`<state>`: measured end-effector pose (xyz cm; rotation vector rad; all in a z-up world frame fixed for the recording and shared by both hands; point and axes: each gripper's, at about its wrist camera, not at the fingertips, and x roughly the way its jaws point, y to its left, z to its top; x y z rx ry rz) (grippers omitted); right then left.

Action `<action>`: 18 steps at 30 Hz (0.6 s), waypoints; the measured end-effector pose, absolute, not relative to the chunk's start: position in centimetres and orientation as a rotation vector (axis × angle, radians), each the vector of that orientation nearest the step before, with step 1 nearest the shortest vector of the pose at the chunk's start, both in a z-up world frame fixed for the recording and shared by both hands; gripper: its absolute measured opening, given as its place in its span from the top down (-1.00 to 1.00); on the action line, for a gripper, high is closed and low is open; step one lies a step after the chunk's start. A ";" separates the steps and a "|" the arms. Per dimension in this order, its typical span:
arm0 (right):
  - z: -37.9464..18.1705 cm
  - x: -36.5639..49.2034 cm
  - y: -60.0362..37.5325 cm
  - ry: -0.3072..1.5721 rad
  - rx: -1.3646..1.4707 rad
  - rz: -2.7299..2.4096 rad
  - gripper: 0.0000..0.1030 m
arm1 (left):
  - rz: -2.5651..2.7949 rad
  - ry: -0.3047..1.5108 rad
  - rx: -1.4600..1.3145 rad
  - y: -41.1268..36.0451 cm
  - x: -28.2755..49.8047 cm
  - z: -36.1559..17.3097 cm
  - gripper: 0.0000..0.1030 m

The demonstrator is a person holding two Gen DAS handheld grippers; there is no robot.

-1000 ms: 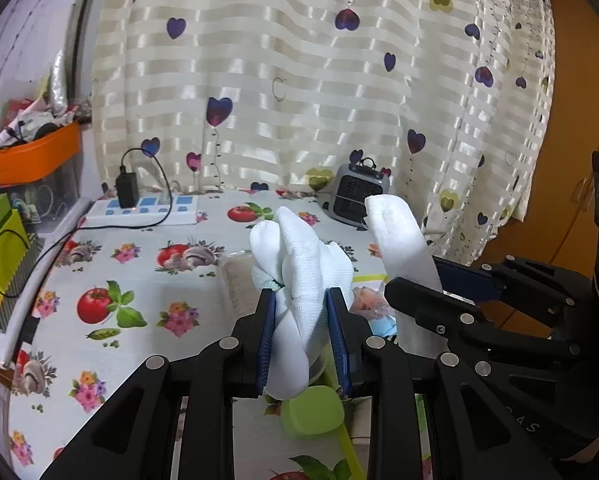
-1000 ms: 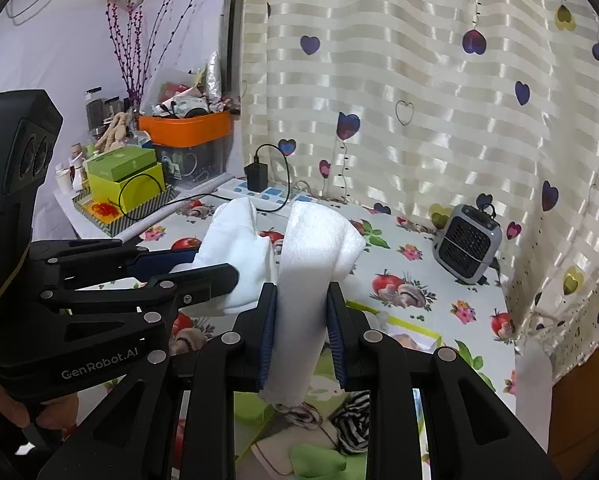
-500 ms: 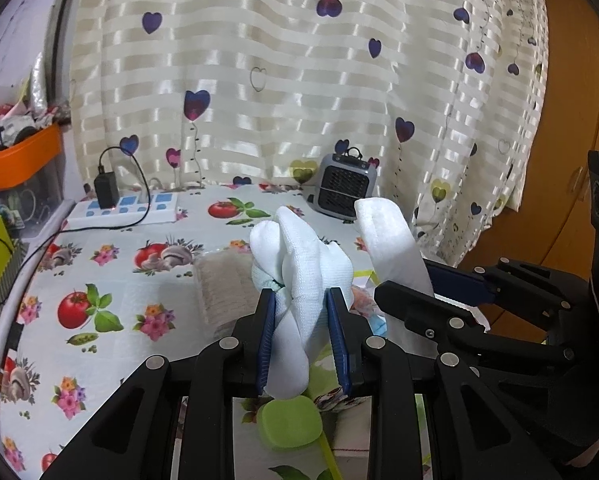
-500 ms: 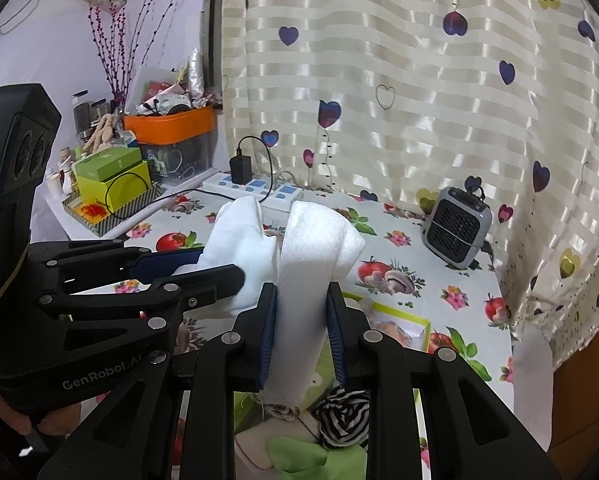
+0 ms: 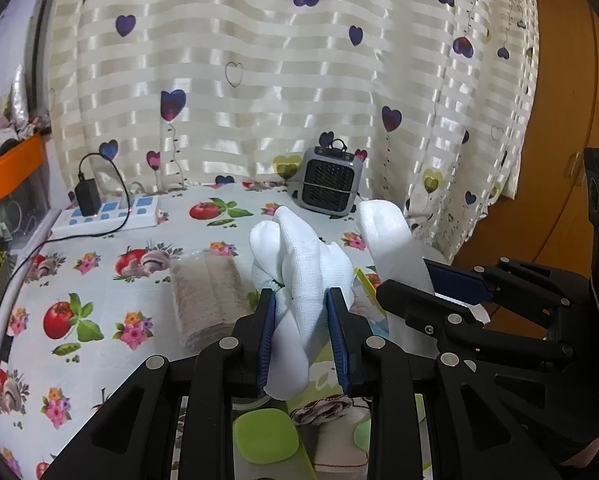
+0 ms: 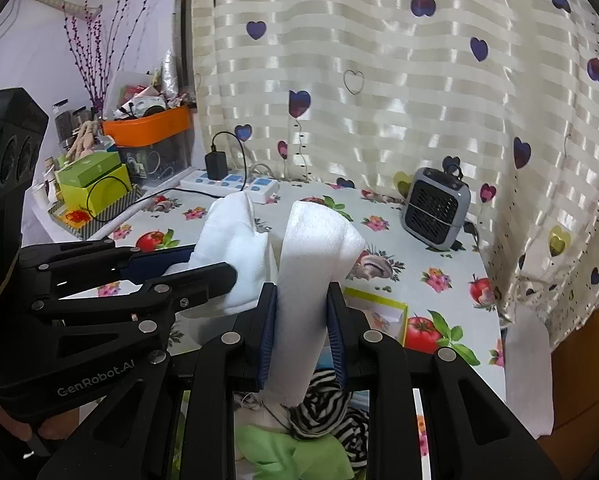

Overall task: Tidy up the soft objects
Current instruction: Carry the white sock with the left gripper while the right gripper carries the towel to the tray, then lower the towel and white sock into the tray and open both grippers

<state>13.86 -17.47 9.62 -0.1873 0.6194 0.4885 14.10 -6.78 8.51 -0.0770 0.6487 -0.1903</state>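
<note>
We see both grippers raised over the table (image 5: 99, 280), side by side, each pinching white fabric. Left gripper (image 5: 301, 336): blue pads pressed against a bunched white cloth (image 5: 299, 264), which sticks up above the fingers and hangs a bit below them. Right gripper (image 6: 301, 336): pads clamped on a white sock (image 6: 315, 256), folded over at the top and standing upright between the fingers. In the left view, the sock (image 5: 391, 236) shows to the right of the cloth, near it; we cannot tell if they touch. In the right view, the cloth (image 6: 235, 248) sits left of the sock, just beside it.

Below the grippers, at the near edge of the table, lies a pile of soft things: a striped sock (image 6: 327, 408), a green cloth (image 6: 295, 456), and green pads (image 5: 265, 434). A folded grey towel (image 5: 207, 296) lies on the table just left of the left gripper. A yellow-rimmed box (image 6: 383, 312) is beyond the right gripper's fingers.

At the far edge by the curtain (image 5: 299, 80) we see a heater (image 5: 331, 186) and a power strip (image 5: 111, 214) with a black plug in it. At the far left corner are an orange bin (image 6: 147, 128) and a green box (image 6: 91, 180).
</note>
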 end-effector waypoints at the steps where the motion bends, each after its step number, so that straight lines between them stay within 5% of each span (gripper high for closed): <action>1: 9.5 13.9 -17.6 0.622 -0.186 0.487 0.51 | -0.191 0.651 -0.075 -6.9 14.2 8.4 0.52; 18: 5.7 18.6 -22.2 0.745 -0.077 0.405 0.51 | -0.218 0.737 -0.112 -7.3 18.5 5.5 0.52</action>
